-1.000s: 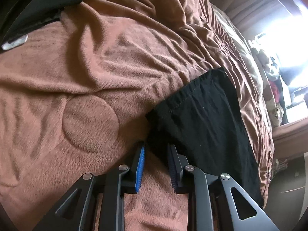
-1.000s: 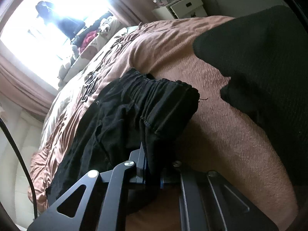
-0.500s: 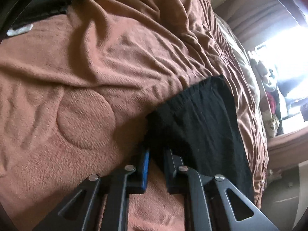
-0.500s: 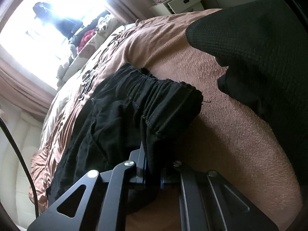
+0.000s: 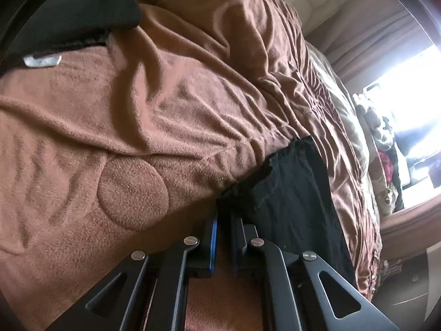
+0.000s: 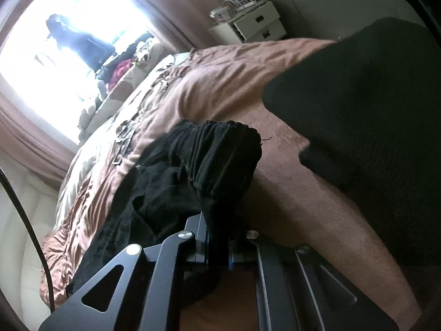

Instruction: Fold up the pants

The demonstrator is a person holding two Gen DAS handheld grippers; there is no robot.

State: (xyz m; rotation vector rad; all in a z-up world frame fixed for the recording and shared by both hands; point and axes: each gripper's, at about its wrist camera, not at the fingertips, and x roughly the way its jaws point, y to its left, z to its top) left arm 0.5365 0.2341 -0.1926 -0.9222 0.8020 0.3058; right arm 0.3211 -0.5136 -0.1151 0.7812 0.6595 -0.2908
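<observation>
Black pants (image 5: 295,193) lie on a brown fleece blanket (image 5: 154,127) on a bed. In the left wrist view my left gripper (image 5: 223,220) is shut on the near corner of the pants' waistband, low over the blanket. In the right wrist view my right gripper (image 6: 217,242) is shut on the gathered elastic waistband of the pants (image 6: 220,157), which bunches up above the fingers while the legs trail away to the left.
A dark knitted garment (image 6: 366,110) lies on the blanket to the right. A white bedside drawer unit (image 6: 250,27) stands beyond the bed. A bright window (image 6: 69,35) and curtains sit behind; clutter lies along the bed's far side (image 5: 386,149).
My left gripper closed from open onto the pants' waistband corner. My right gripper kept its hold and lifted the waistband a little.
</observation>
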